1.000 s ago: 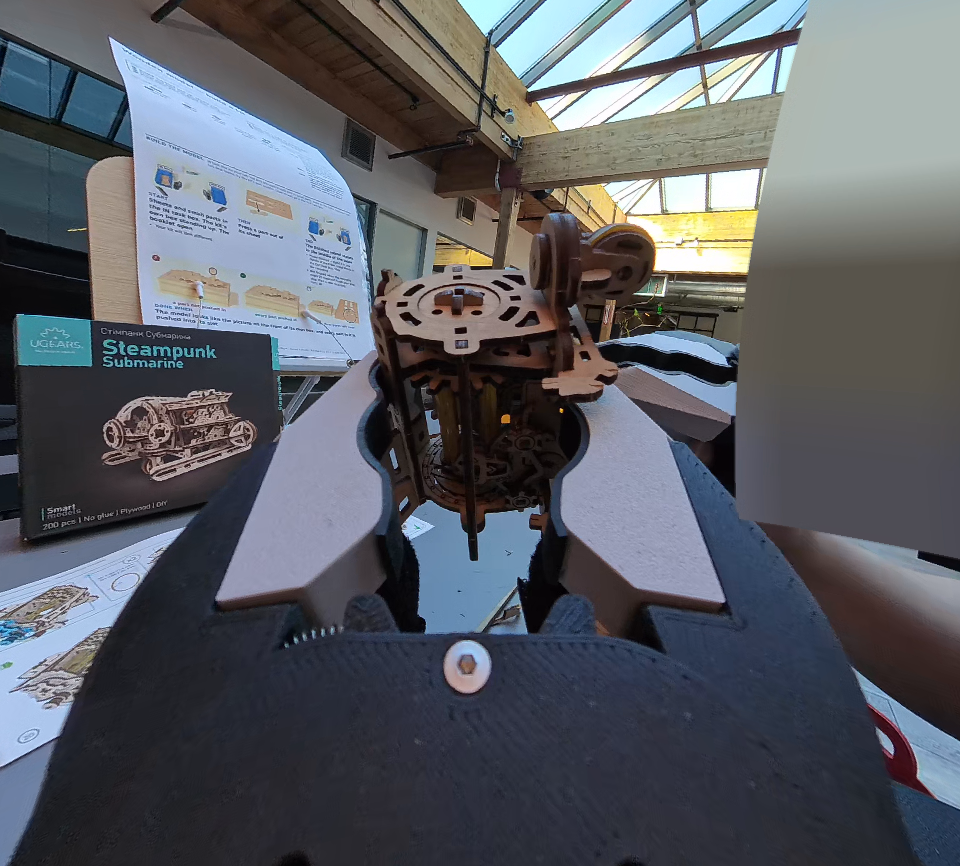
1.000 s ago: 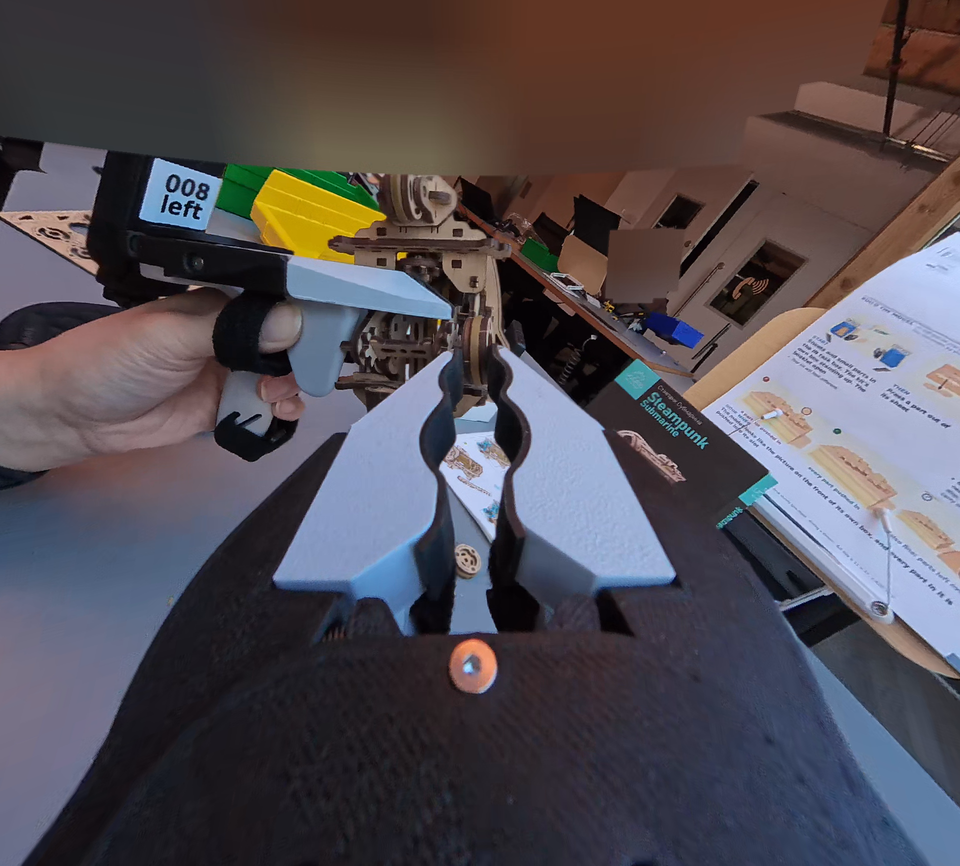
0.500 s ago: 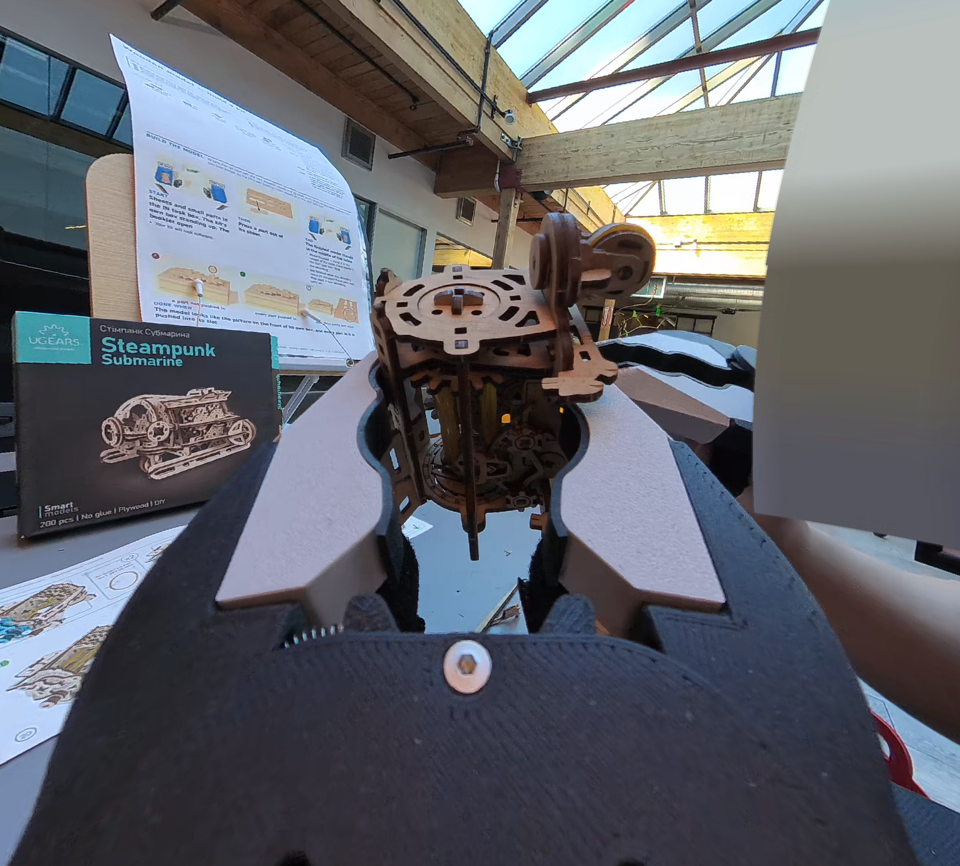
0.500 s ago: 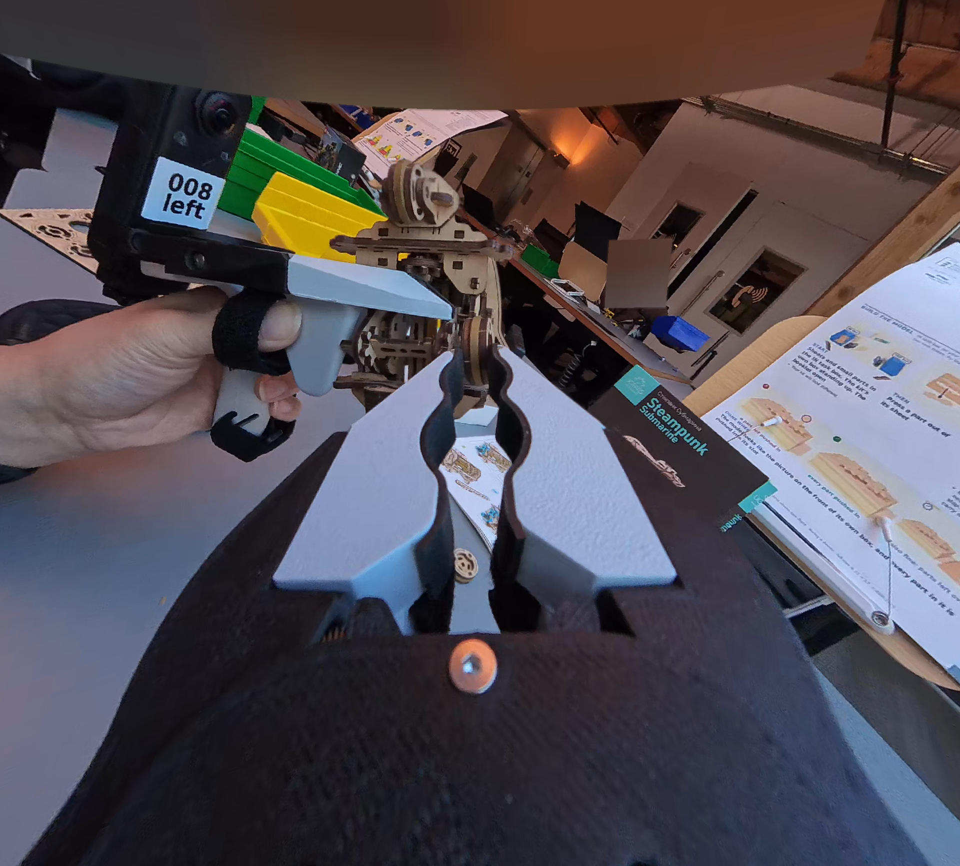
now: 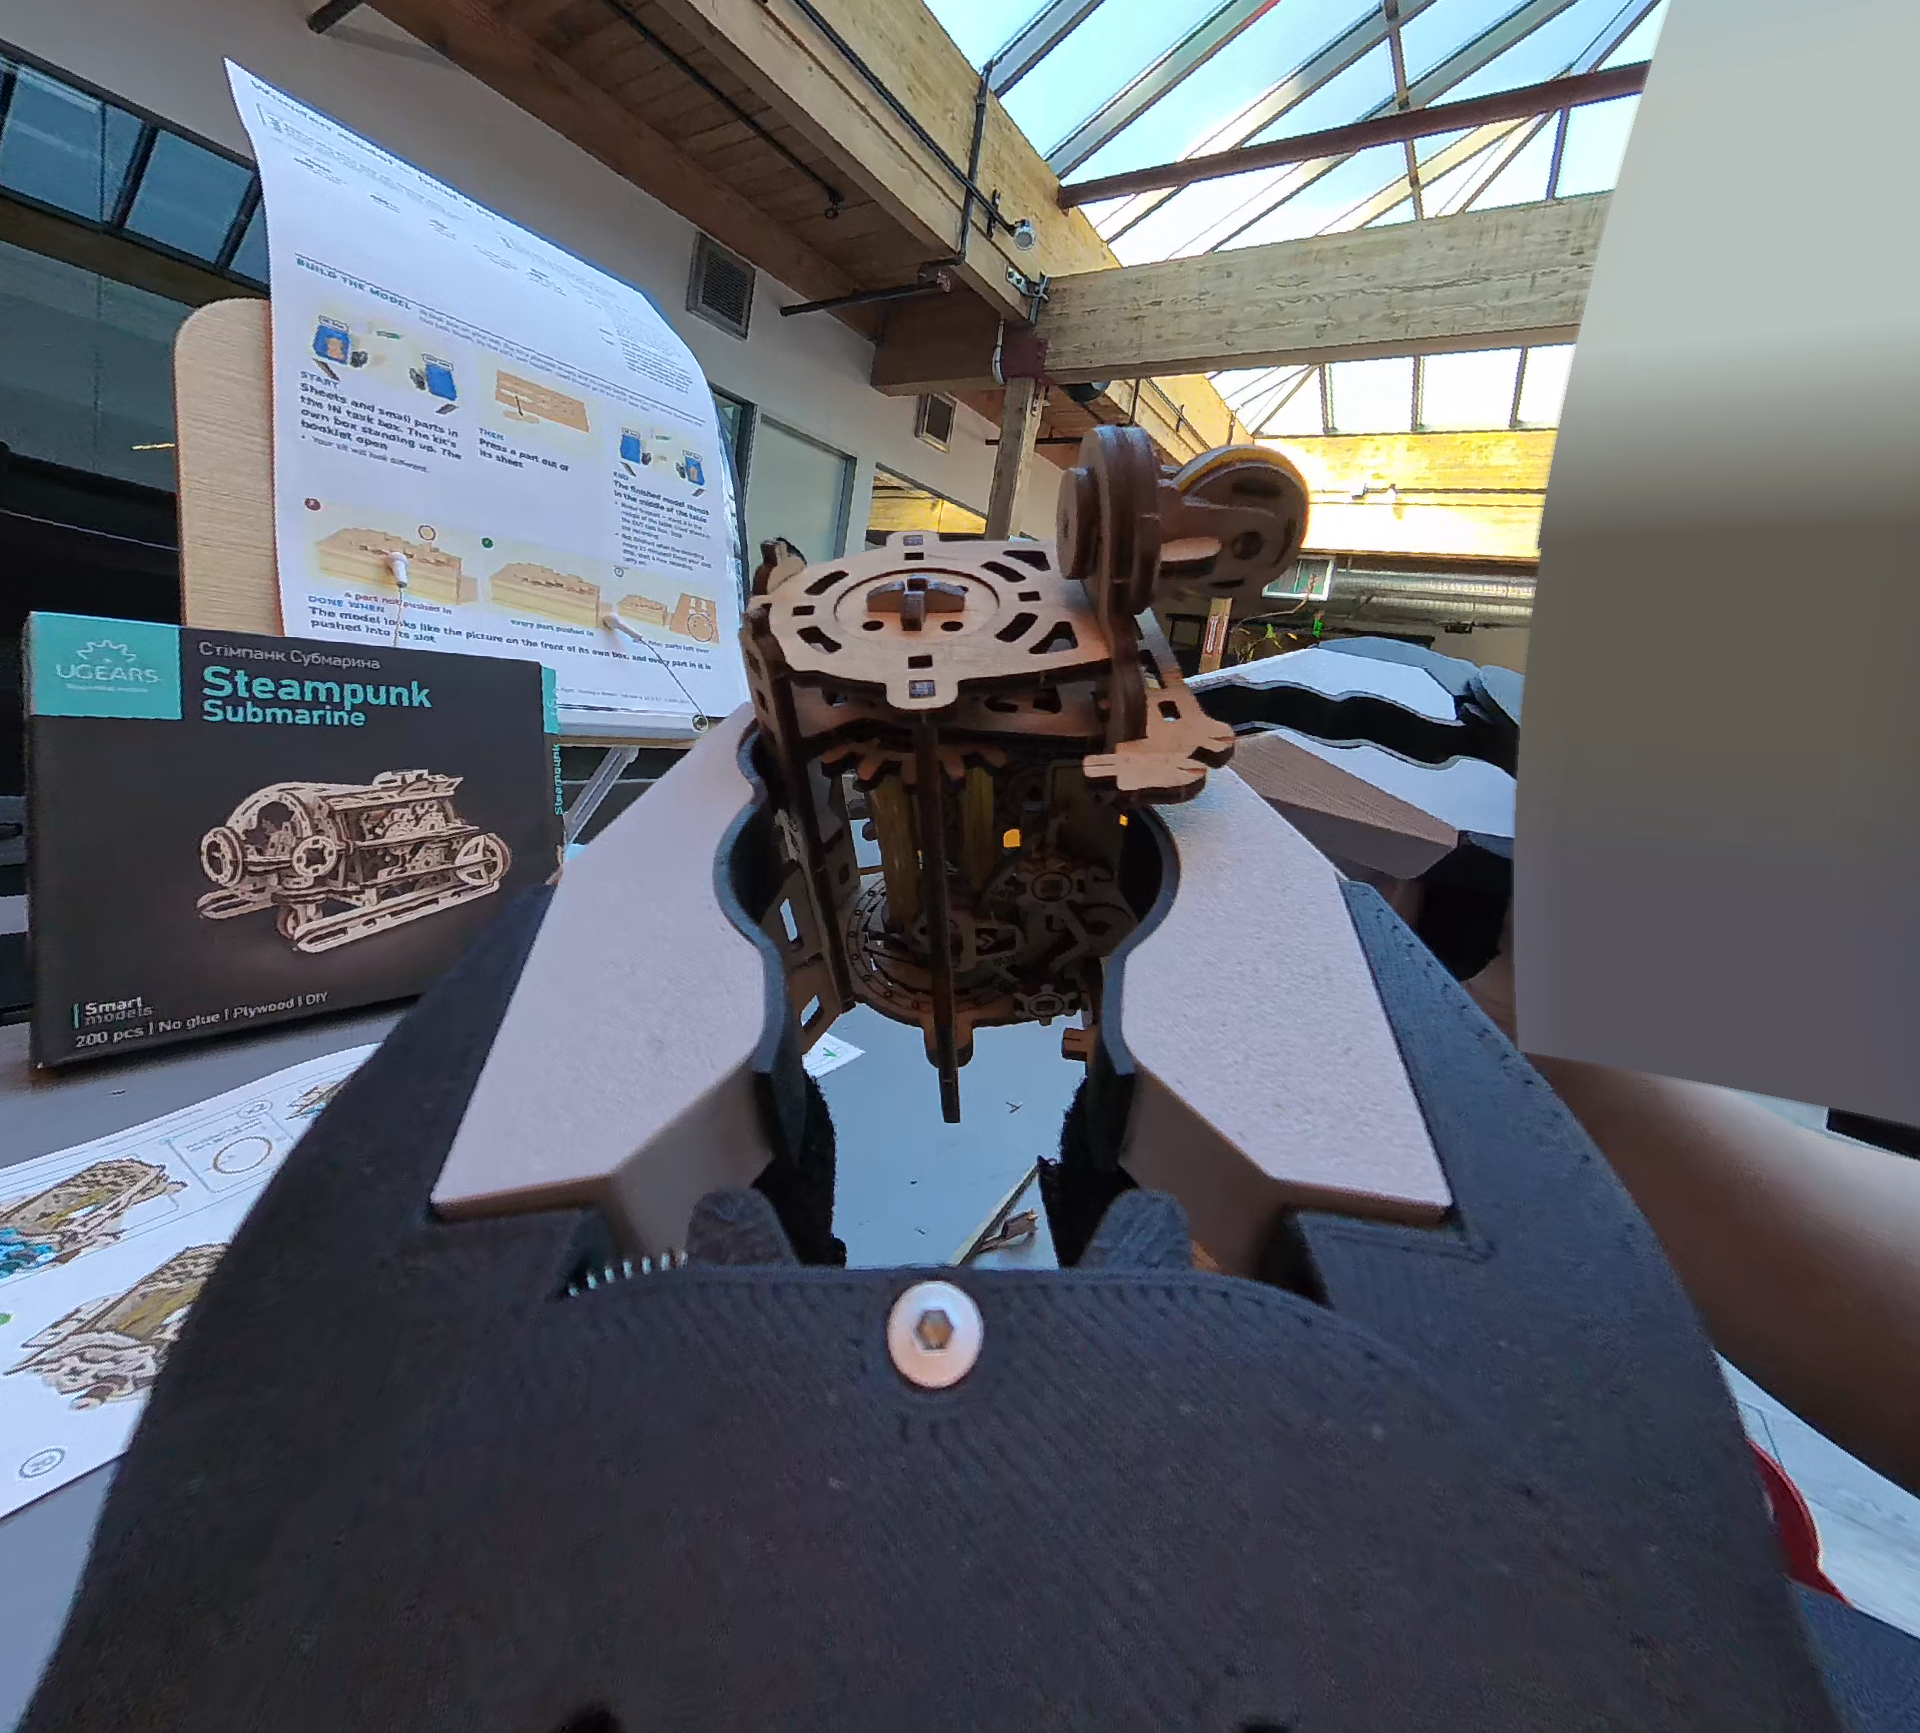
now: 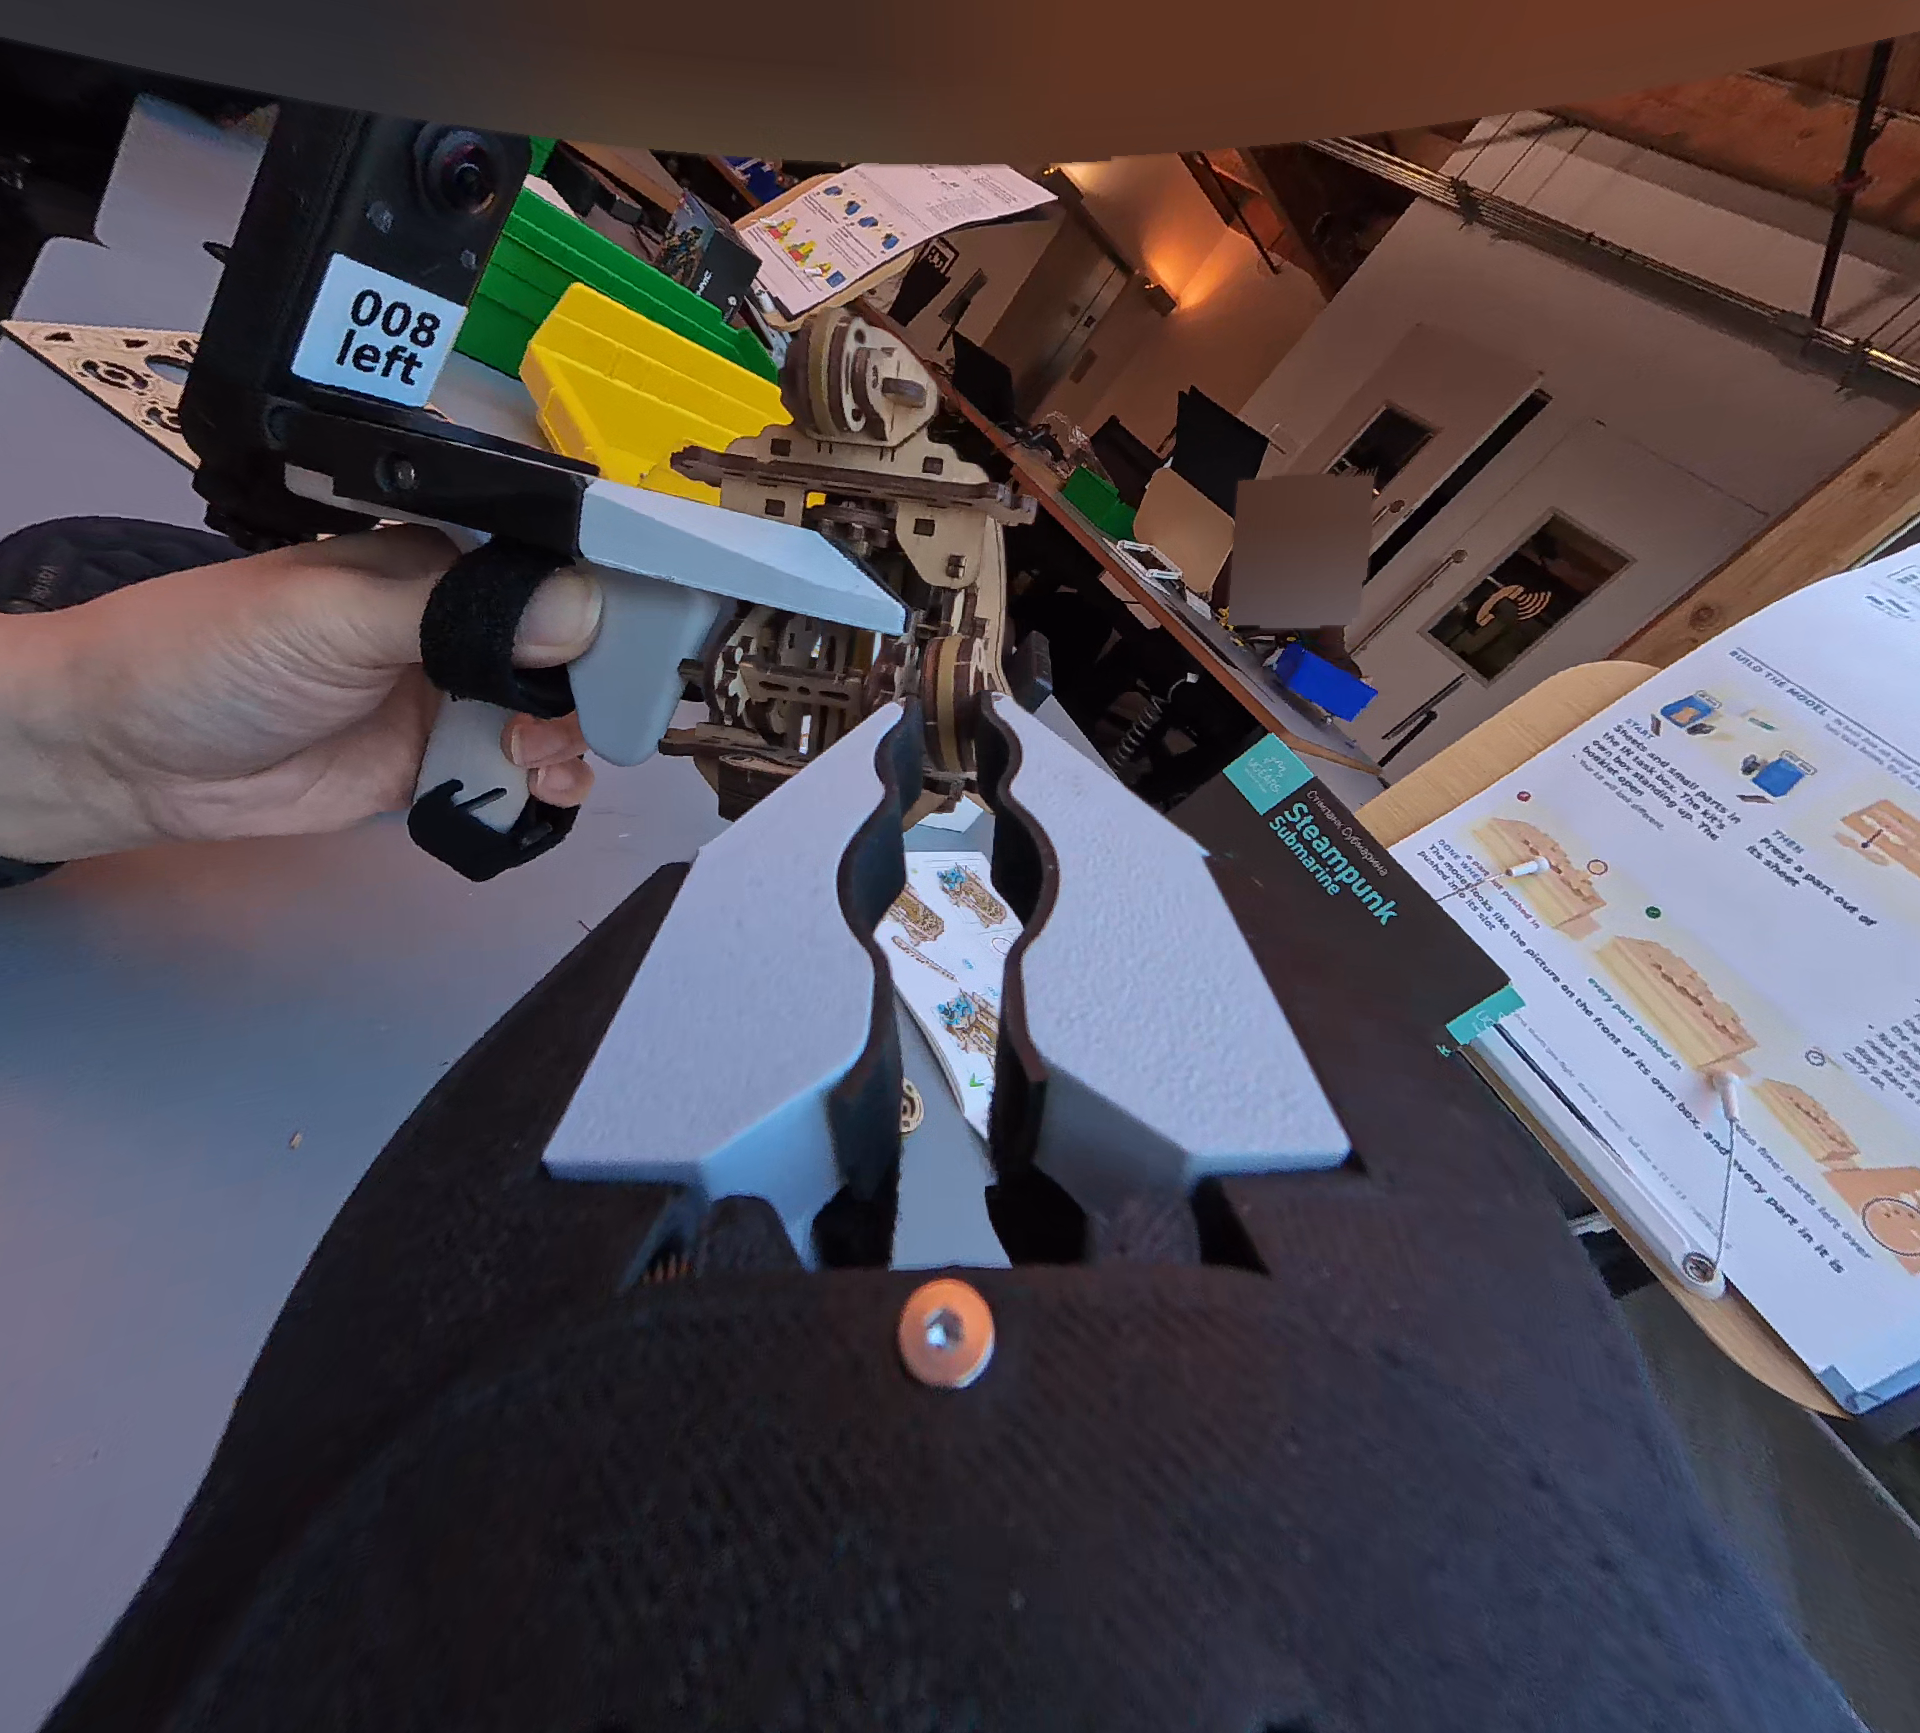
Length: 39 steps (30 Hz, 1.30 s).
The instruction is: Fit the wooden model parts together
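Observation:
My left gripper (image 5: 951, 810) is shut on the wooden model (image 5: 935, 748), a round openwork body with gears inside, and holds it above the table. A pair of wooden discs (image 5: 1174, 520) sticks up at its top right. In the right wrist view the model (image 6: 862, 520) sits in the left gripper (image 6: 748, 556), which a hand holds. My right gripper (image 6: 948, 715) is shut on a round wooden part (image 6: 951, 681) at the model's near side. It also shows in the left wrist view (image 5: 1351, 748), right of the model.
The dark kit box (image 5: 281, 831) stands at the left, with an instruction sheet (image 5: 468, 436) on a board behind it. A booklet (image 5: 104, 1268) lies on the grey table (image 6: 208, 1164). Yellow and green bins (image 6: 644, 395), a plywood sheet (image 6: 94, 364) and a small loose gear (image 6: 909, 1107) are nearby.
Both grippers keep their hold. The right wrist view has tilted a little, so the left gripper and the model sit slightly higher in it.

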Each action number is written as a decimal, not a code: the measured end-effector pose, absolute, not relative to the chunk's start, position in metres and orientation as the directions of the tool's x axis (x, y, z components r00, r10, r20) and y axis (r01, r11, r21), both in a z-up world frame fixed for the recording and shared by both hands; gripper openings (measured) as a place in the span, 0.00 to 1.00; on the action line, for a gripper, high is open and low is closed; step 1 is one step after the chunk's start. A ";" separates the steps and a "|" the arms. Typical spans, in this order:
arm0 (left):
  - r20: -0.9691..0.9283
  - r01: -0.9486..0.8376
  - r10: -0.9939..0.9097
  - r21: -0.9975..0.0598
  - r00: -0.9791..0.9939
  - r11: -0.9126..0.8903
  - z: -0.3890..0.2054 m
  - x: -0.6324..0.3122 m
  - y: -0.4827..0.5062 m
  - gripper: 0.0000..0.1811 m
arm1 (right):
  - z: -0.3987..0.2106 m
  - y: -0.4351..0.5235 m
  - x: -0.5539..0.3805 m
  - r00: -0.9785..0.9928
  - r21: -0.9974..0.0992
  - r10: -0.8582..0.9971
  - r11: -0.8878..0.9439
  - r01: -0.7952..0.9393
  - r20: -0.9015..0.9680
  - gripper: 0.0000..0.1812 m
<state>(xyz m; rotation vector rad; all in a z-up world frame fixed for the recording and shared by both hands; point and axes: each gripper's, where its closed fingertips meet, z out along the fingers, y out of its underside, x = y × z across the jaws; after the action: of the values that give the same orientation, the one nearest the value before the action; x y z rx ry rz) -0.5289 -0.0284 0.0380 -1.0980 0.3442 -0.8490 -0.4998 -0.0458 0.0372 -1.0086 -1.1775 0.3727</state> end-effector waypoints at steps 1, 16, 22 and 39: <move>0.154 0.430 -0.747 -0.883 0.647 0.190 0.038 -0.529 -0.029 0.35 | 0.037 -0.046 -0.500 0.382 -0.812 0.717 0.531 0.243 0.584 0.05; 0.173 0.457 -0.756 -0.871 0.632 0.182 0.040 -0.532 -0.029 0.35 | 0.038 -0.047 -0.501 0.349 -0.866 0.793 0.462 0.192 0.500 0.05; 0.177 0.451 -0.758 -0.877 0.627 0.168 0.038 -0.530 -0.028 0.35 | 0.038 -0.047 -0.501 0.335 -0.905 0.840 0.399 0.151 0.426 0.05; 0.118 0.345 -0.733 -0.924 0.670 0.166 0.030 -0.522 -0.025 0.35 | 0.023 -0.043 -0.494 0.182 -0.936 0.948 0.201 0.288 0.259 0.04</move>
<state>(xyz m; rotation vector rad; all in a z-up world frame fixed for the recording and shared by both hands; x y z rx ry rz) -0.5225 -0.0249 0.0299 -1.1703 0.3982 -0.7965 -0.4943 -0.0426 0.0231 -1.3144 -1.3342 0.7347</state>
